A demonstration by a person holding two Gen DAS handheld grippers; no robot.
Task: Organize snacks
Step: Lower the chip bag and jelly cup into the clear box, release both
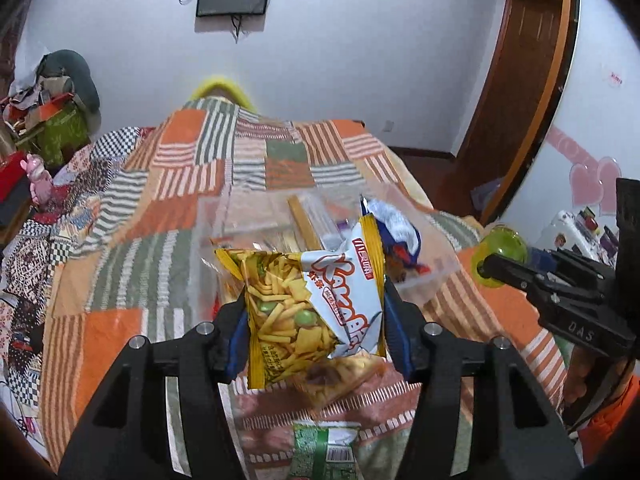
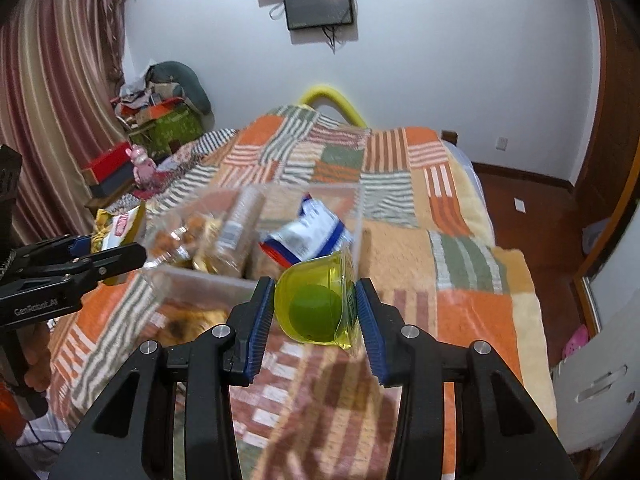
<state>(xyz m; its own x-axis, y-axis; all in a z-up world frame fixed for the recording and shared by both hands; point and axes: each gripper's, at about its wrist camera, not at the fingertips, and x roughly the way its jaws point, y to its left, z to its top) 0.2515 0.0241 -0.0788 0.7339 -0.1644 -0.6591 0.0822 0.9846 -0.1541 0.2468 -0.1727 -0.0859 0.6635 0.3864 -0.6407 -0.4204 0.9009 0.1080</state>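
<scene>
My left gripper [image 1: 314,300] is shut on a yellow and white snack bag [image 1: 312,304] and holds it just in front of a clear plastic bin [image 1: 432,276] on the bed. My right gripper [image 2: 316,306] is shut on a green jelly cup [image 2: 316,300], held lying on its side near the bin's [image 2: 192,280] right front corner. The bin holds a blue and white packet [image 2: 304,236] and several other snacks. The cup [image 1: 500,258] and right gripper show at the right of the left wrist view. The left gripper [image 2: 132,256] and its bag [image 2: 120,232] show at the left of the right wrist view.
A green snack packet [image 1: 324,448] and a clear packet [image 1: 340,376] lie on the patchwork bedspread [image 1: 160,208] under my left gripper. A pink toy [image 2: 142,164], boxes and clutter stand left of the bed. A wooden door [image 1: 516,80] is at the right.
</scene>
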